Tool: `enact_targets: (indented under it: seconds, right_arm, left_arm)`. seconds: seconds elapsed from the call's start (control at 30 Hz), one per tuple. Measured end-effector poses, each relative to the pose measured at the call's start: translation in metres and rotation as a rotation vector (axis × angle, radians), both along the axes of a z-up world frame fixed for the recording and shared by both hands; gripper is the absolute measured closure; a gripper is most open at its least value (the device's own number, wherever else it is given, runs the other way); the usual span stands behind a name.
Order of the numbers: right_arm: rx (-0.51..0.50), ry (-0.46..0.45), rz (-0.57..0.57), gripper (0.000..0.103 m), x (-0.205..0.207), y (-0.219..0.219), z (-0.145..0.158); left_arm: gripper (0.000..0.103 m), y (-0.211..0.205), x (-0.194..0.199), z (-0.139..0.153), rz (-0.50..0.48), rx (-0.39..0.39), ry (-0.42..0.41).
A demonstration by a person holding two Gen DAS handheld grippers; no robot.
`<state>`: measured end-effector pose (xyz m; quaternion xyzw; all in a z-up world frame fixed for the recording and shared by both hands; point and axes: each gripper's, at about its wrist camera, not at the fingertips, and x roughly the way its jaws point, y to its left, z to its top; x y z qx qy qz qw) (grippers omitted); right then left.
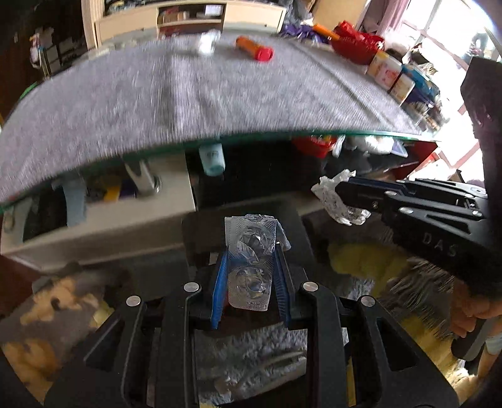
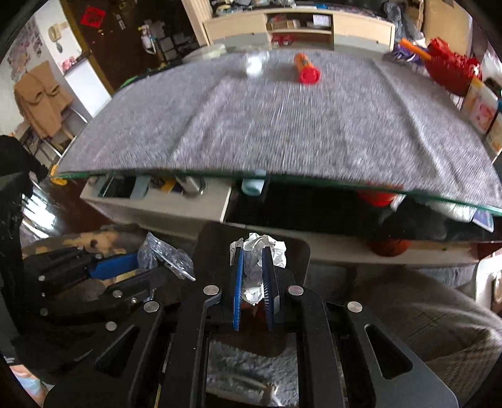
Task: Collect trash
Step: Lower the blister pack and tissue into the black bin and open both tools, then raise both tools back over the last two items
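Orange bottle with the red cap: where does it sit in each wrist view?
Left wrist: the orange bottle lies on its side at top centre, on the far part of the grey tablecloth.
Right wrist: the same bottle lies at top, right of centre, red cap towards the camera.
Shared landmark: the cream shelf unit behind the table.

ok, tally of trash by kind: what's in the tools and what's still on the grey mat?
Blister packs: 1, held in the left tool, pack at
Crumpled wrappers: 1, held in the right tool, wrapper at
Orange bottles with red cap: 1, lying on the grey mat, bottle at
Clear blurry items: 1, on the mat, kind unclear
Total: 4
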<state>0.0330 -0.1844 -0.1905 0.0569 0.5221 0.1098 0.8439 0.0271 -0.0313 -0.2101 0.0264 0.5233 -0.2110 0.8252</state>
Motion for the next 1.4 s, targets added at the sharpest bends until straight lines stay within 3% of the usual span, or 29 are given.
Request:
enact_targets:
  seconds: [0.4,0.7,0.77,0.9,1.1,1.17,1.23,1.4]
  right_arm:
    - [0.092,0.154,-0.010,0.090,0.013,0.004,-0.060]
    - [0.105,0.193,-0.008,0.085,0.020,0.004,-0.071]
    - [0.109,0.193,-0.013,0.070,0.021,0.003,-0.070]
    - [0.103,0.181,-0.024,0.062,0.022,0.000,-0.067]
    - [0.087,0.139,-0.055,0.036,0.024,-0.012,-0.051]
    - [0.075,0.121,-0.064,0.018,0.025,-0.016,-0.044]
    - [0.046,0.094,-0.070,0.010,0.028,-0.020,-0.033]
    - [0.048,0.046,-0.075,0.006,0.041,-0.032,-0.007]
  left_arm:
    - [0.077,0.000,0.006,-0.052,-0.007,0.010,0.118]
    - [0.077,0.005,0.013,-0.064,0.014,0.000,0.166]
    - [0.075,0.006,0.014,-0.064,0.017,0.000,0.170]
    - [0.066,0.008,0.016,-0.061,0.024,0.019,0.154]
    - [0.039,0.012,0.017,-0.042,0.032,0.070,0.086]
    - [0.029,0.014,0.019,-0.032,0.036,0.079,0.062]
    - [0.018,0.016,0.021,-0.024,0.040,0.086,0.042]
    - [0.008,0.020,0.033,0.002,0.047,0.083,-0.004]
